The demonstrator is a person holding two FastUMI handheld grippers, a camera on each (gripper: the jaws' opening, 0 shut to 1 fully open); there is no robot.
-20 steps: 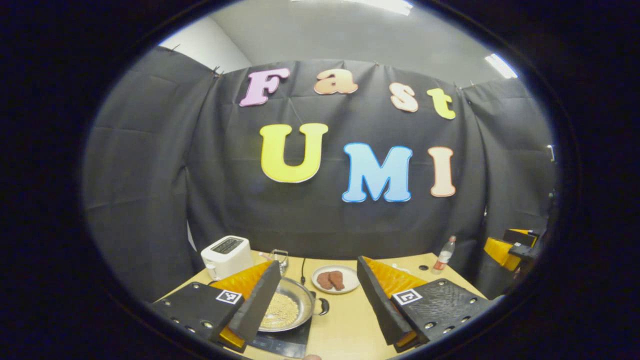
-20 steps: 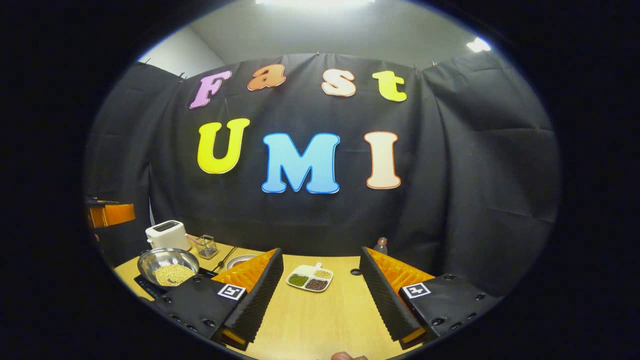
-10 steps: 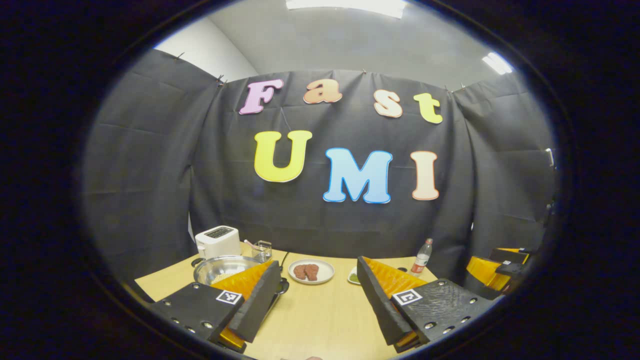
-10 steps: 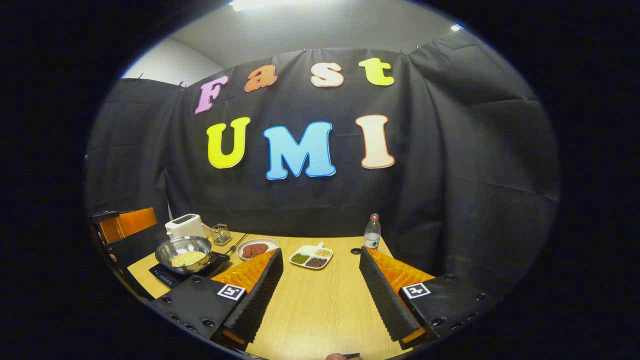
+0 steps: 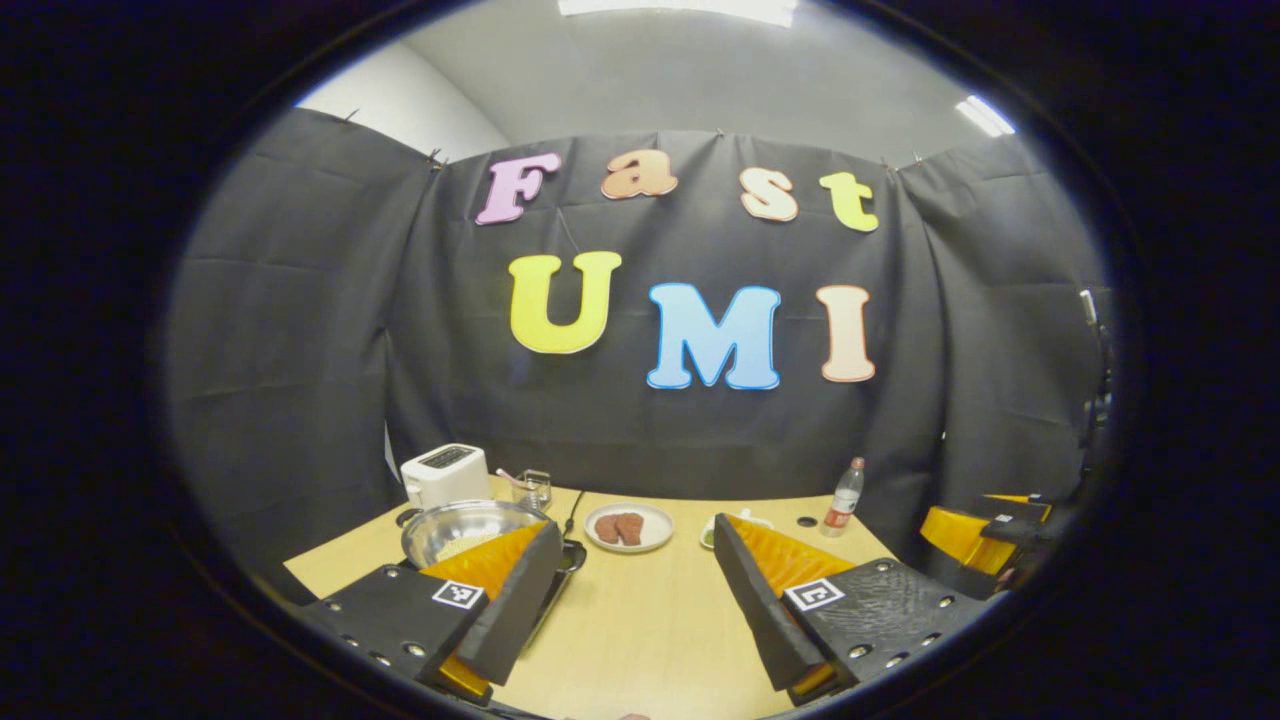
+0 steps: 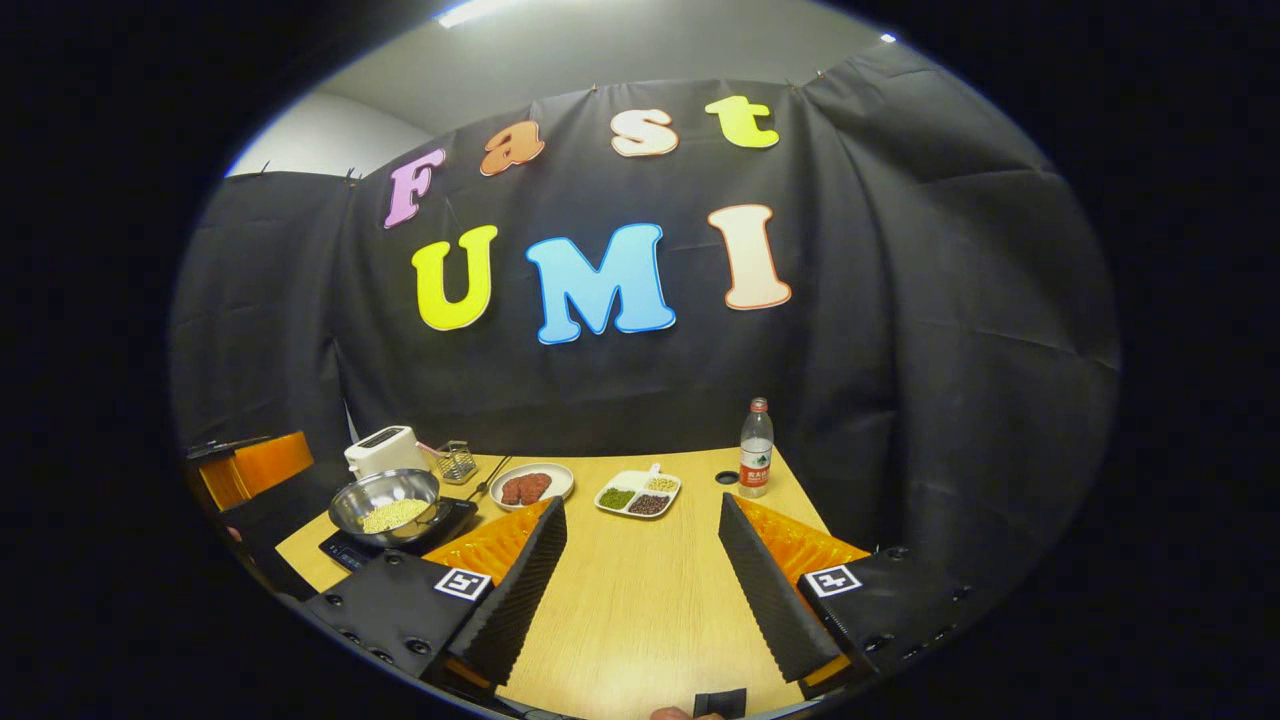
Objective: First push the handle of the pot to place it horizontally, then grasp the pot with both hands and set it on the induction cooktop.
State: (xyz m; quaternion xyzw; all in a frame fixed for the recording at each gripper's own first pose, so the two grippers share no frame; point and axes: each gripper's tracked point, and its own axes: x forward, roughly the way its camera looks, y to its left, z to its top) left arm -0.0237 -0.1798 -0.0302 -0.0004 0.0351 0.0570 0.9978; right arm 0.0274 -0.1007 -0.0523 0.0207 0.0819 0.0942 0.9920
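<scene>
Wooden table under black cloth, with the pot at far left, seated on the induction cooktop and holding pale grains. Judged from that seating, placed as the task wants, with nothing left to carry. Beyond it, a toaster and wire basket; rightward, a plate of meat, a divided dish and a bottle.

Left gripper hovering near the pot, spread wide, gripping and touching nothing. Right gripper over bare table, well apart from the pot, likewise spread wide and empty.
</scene>
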